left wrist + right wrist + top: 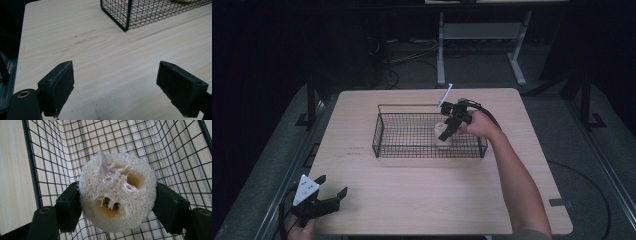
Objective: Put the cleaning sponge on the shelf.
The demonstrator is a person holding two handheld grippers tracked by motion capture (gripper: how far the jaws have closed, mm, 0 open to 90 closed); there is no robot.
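Observation:
A pale, fibrous loofah sponge [116, 192] with two holes in its face sits squeezed between the jaws of my right gripper [117, 205]. In the high view that right gripper [447, 134] points down into the right part of a black wire basket [382, 131], with the loofah sponge [442, 141] at its tips just above the basket floor. My left gripper [331, 190] rests at the table's near left corner, jaws wide apart. Its own view shows the left gripper [115, 87] over bare wood with nothing between the pads.
The wire basket [126, 15] stands in the middle of a light wooden table [422, 195]. A white stick-like part [445, 95] rises above the right gripper. Dark floor, cables and a grey table frame [482, 35] lie beyond the far edge.

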